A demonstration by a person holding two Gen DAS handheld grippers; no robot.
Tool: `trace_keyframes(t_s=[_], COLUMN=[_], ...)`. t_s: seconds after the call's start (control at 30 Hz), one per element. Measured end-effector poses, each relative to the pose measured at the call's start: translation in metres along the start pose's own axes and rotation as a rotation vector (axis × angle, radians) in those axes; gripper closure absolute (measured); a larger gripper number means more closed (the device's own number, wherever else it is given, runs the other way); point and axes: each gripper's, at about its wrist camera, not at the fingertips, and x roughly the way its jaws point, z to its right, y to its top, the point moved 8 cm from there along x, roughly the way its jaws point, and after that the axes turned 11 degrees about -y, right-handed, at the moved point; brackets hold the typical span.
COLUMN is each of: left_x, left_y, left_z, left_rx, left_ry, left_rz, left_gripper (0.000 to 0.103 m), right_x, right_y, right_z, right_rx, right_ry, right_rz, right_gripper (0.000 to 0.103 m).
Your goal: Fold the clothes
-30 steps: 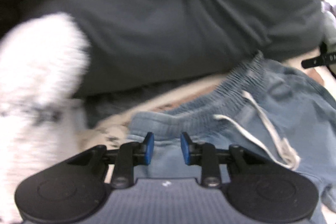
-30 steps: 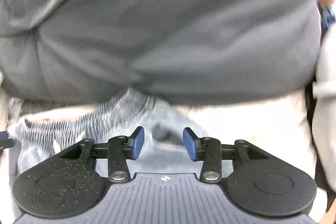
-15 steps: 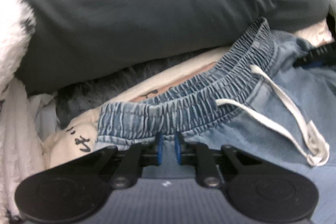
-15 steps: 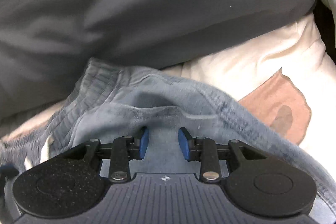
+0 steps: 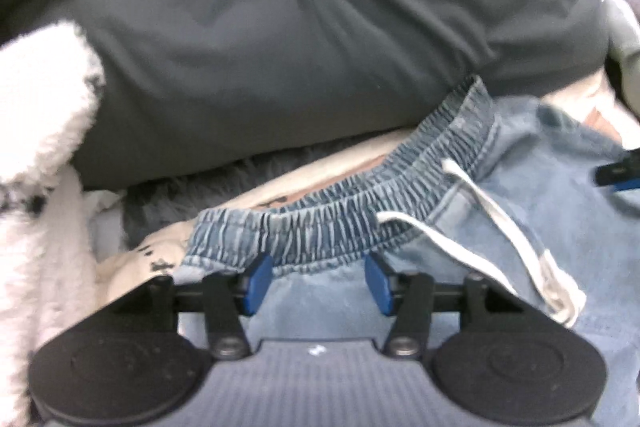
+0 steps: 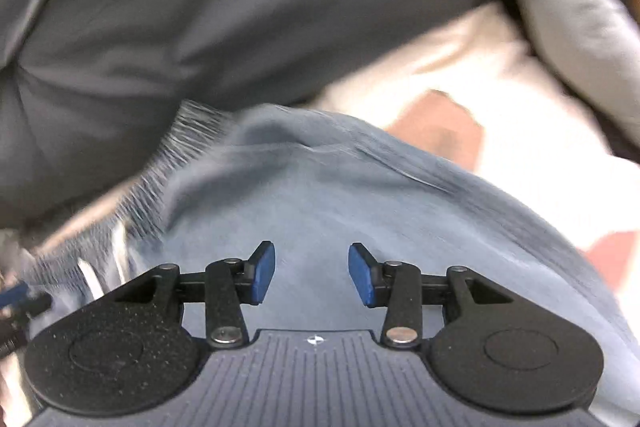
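Left gripper (image 5: 316, 277) jaws have just opened over the denim shorts (image 5: 520, 227), right gripper (image 6: 312, 275) spread too; we should pinch the waistband (image 5: 340, 223) evenly.

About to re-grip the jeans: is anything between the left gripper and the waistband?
Nothing visible. The left gripper, jaws just opened, sits right at the jeans' waistband with only denim between its pads. The drawstring lies off to the right.

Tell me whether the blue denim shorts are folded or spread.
Spread, not folded: the blue denim shorts lie rumpled in one layer, elastic waistband and white drawstring exposed.
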Motion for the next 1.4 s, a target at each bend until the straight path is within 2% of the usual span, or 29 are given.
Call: trace_keyframes(t_s=[0.13, 0.3, 0.5, 0.73, 0.83, 0.9, 0.97, 1.1, 1.17, 1.2, 1.27, 1.4], left_x=[-0.013, -0.03, -0.047, -0.057, -0.056, -0.056, -0.057, -0.058, -0.057, -0.056, -0.054, -0.051], left_y=[0.006, 0.014, 0.018, 0.017, 0.013, 0.01, 0.009, 0.008, 0.007, 0.006, 0.003, -0.002], left_z=[0.021, 0.051, 0.091, 0.145, 0.169, 0.183, 0.194, 0.215, 0.225, 0.23, 0.239, 0.257], left_rx=[-0.011, 0.008, 0.056, 0.169, 0.215, 0.24, 0.255, 0.303, 0.348, 0.367, 0.404, 0.431], left_ry=[-0.045, -0.093, -0.127, -0.199, -0.267, -0.313, -0.333, -0.362, -0.368, -0.367, -0.353, -0.375], left_rz=[-0.008, -0.025, -0.013, -0.023, -0.047, -0.069, -0.079, -0.091, -0.096, -0.093, -0.082, -0.095], left_gripper=[0.036, 0.036, 0.036, 0.028, 0.027, 0.023, 0.015, 0.011, 0.011, 0.011, 0.01, 0.01], right_x=[-0.044, -0.104, -0.149, -0.174, -0.179, -0.181, -0.184, -0.19, -0.194, -0.196, -0.2, -0.208], right_y=[-0.022, -0.049, -0.071, -0.116, -0.137, -0.152, -0.167, -0.193, -0.208, -0.214, -0.225, -0.238], right_z=[0.039, 0.096, 0.148, 0.193, 0.209, 0.218, 0.225, 0.241, 0.253, 0.26, 0.273, 0.294], right_rx=[0.084, 0.16, 0.234, 0.315, 0.389, 0.448, 0.453, 0.451, 0.478, 0.499, 0.533, 0.583], right_ry=[-0.03, -0.084, -0.123, -0.152, -0.155, -0.151, -0.164, -0.191, -0.209, -0.223, -0.234, -0.22], right_rz=[-0.018, -0.028, -0.001, 0.021, 0.024, 0.023, 0.024, 0.03, 0.038, 0.044, 0.057, 0.085], right_gripper=[0.055, 0.055, 0.051, 0.047, 0.047, 0.046, 0.04, 0.037, 0.018, 0.014, 0.013, 0.013])
